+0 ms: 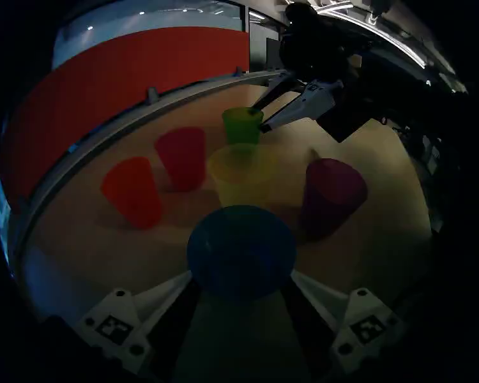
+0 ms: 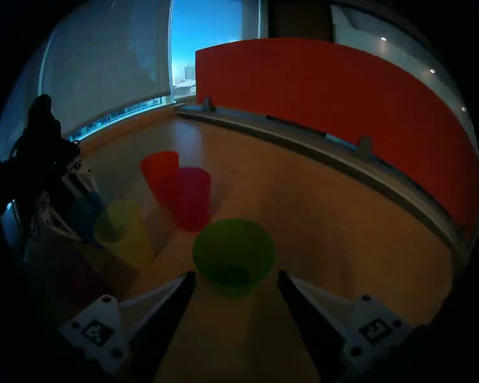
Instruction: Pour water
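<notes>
It's dim in here, but six plastic cups stand clustered on the wooden bench [image 2: 342,242]. The left gripper [image 1: 241,276] has its fingers spread to cup width on either side of the blue cup [image 1: 241,249], tips right at its walls. Across the cluster, the right gripper [image 2: 235,274] brackets the green cup [image 2: 233,252] the same way. Whether either pair actually presses, I cannot tell. The yellow cup [image 1: 243,169] sits between the two, which looks like the handy spot to pour into. Taking one cup with each gripper would suit pouring from one to another. Any water is too dark to make out.
</notes>
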### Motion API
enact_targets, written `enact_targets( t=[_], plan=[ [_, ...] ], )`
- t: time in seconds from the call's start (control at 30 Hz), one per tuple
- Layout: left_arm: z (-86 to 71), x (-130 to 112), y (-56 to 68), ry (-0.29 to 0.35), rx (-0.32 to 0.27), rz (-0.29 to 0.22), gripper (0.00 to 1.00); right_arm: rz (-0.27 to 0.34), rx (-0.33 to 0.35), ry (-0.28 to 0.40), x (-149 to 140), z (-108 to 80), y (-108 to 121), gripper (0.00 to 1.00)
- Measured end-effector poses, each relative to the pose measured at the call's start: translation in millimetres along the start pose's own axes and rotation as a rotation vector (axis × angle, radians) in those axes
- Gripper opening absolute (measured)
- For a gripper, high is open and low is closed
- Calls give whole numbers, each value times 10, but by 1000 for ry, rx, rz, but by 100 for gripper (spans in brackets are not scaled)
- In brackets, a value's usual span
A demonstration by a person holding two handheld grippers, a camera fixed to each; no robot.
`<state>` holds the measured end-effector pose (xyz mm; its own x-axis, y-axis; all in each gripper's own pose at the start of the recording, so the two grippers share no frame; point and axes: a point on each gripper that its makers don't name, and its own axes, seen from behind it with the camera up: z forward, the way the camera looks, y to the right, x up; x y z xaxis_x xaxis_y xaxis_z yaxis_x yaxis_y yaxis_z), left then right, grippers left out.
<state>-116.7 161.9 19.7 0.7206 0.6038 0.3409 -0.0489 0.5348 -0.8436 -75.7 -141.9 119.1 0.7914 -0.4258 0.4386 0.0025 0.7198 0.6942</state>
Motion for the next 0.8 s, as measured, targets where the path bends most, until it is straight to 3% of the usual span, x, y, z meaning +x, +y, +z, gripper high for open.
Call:
enact_targets(
  t=[0.8],
  plan=[
    [-88,98,-36,57,-1,-63,78,-4,-4,-14,-62,53,20,100]
  ],
)
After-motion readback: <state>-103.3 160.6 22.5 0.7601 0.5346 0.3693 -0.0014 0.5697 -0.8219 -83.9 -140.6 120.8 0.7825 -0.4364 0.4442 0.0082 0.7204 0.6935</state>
